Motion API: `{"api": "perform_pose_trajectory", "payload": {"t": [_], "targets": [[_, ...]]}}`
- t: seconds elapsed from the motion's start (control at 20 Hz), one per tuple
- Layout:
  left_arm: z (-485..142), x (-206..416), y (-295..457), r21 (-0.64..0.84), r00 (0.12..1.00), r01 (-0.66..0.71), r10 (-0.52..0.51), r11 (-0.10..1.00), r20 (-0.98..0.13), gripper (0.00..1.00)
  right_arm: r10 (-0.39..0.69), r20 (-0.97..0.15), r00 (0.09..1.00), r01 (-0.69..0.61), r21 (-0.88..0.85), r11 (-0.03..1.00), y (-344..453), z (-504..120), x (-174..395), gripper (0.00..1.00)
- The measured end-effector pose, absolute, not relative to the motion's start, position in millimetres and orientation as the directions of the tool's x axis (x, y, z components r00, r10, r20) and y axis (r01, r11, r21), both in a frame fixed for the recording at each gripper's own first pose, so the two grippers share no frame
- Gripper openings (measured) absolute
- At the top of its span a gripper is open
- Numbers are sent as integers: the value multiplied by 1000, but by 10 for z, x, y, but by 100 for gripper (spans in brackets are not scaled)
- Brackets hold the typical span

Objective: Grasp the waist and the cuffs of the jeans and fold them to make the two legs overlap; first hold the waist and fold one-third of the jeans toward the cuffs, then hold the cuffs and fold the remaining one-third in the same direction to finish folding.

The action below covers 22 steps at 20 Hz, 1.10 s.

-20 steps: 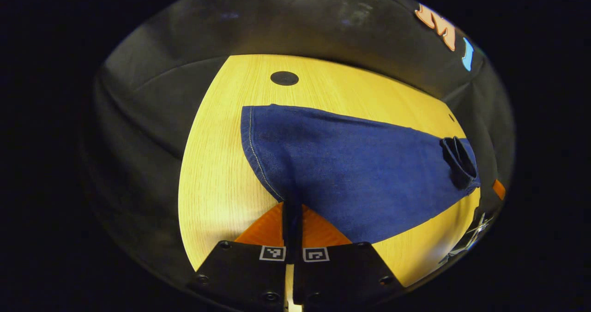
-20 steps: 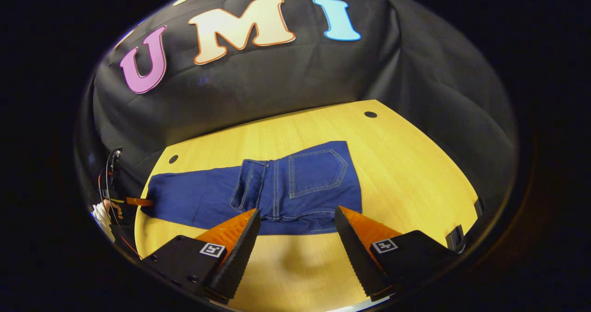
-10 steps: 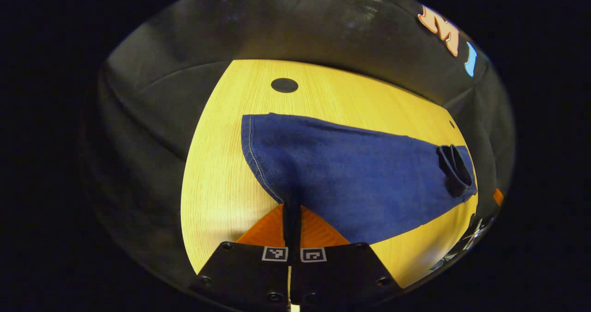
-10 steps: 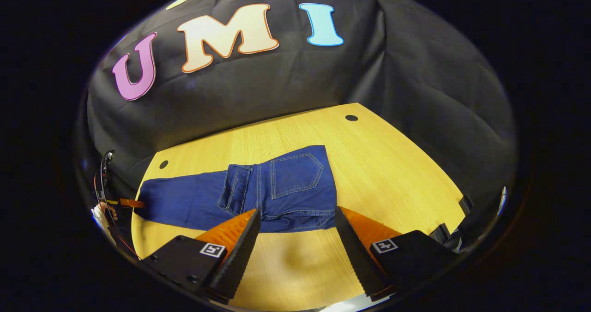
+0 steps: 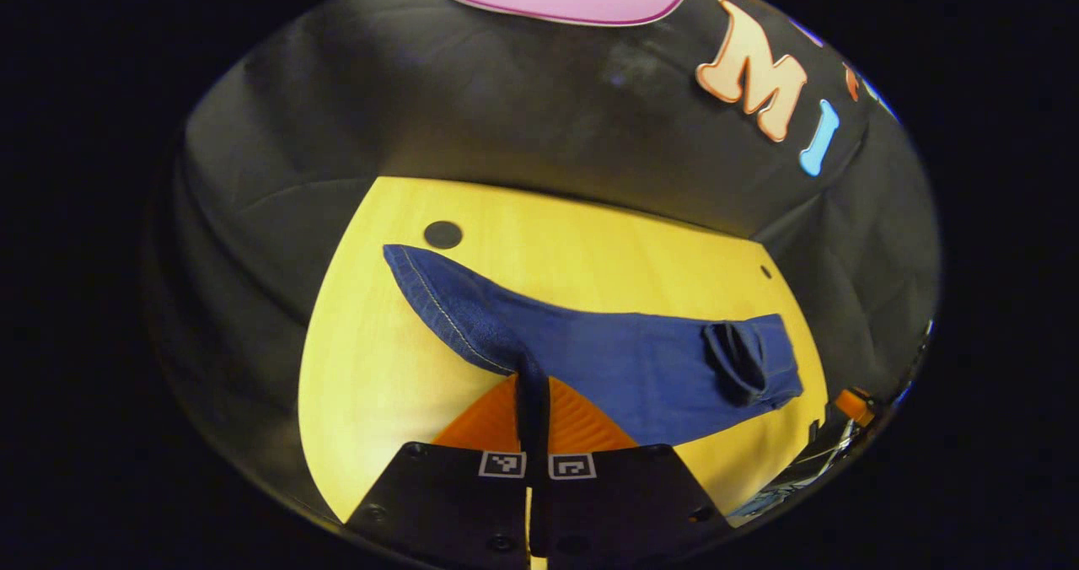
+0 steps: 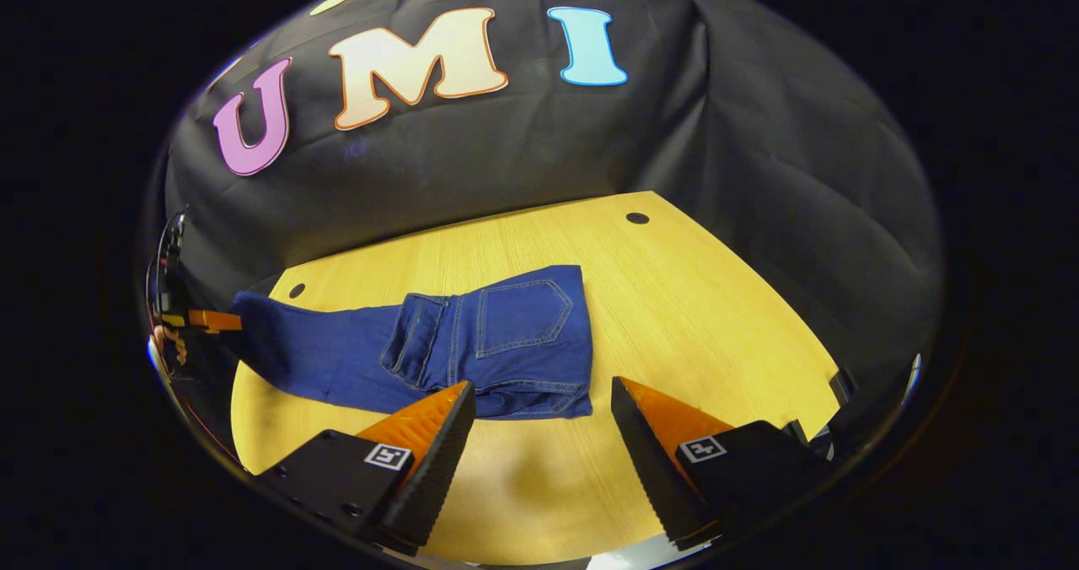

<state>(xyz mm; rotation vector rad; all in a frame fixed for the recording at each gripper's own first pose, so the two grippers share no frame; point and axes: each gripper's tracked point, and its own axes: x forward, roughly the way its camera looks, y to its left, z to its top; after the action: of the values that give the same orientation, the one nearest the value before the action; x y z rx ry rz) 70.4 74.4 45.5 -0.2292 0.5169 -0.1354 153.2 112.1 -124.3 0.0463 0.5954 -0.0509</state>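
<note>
Left tool (image 5: 533, 384): its two orange fingers are pressed together on the cuff end of the jeans (image 5: 607, 363), holding that end raised off the yellow surface (image 5: 371, 384); it also shows far off in the right gripper view, with the hand that carries it at the edge
Right tool (image 6: 539, 418): fingers spread wide with nothing between them, hovering just short of the near edge of the folded waist part
Jeans: legs overlapped, the waist third already lying back over the middle with a back pocket (image 6: 523, 304) facing up; the cuff third hangs from the left tool and has yet to be laid over
Slip risk: the pinch looks to be on one corner of the cuffs, so the far corner (image 5: 405, 258) droops; if carried over like this, I judge the last third could land skewed or creased
Drag risk: pulling the cuffs across may tug the whole bundle along the smooth surface and open the waist fold, since the right tool is not pinning it
Layer risk: one leg could slide out of the pinch and break the overlap
Surroundings: dark round grommets (image 5: 442, 234) in the surface, black cloth wall behind
Obstacles: nothing lies in the fold's path; the right tool sits near the landing area and may need to stay back
</note>
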Motion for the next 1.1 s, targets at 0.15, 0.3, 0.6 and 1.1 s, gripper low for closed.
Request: {"api": "perform_pose_trajectory", "payload": {"t": [0.15, 0.3, 0.6, 1.1], "targets": [[752, 676, 224, -262, 876, 102, -211, 960, -434, 0, 8, -564, 826, 34, 64, 997, 903, -1286, 1543, 94], [996, 667, -365, -260, 884, 122, -224, 958, -410, 0, 59, -568, 821, 1, 106, 994, 653, -1325, 1570, 99], [1311, 694, -1557, -248, 891, 168, -254, 954, -375, 0, 157, -584, 797, -88, 145, 985, 209, -1407, 1710, 99], [652, 965, -3253, -94, 850, 248, -264, 964, -457, 0, 268, -595, 757, -199, 181, 963, -68, -1507, 1809, 94]]}}
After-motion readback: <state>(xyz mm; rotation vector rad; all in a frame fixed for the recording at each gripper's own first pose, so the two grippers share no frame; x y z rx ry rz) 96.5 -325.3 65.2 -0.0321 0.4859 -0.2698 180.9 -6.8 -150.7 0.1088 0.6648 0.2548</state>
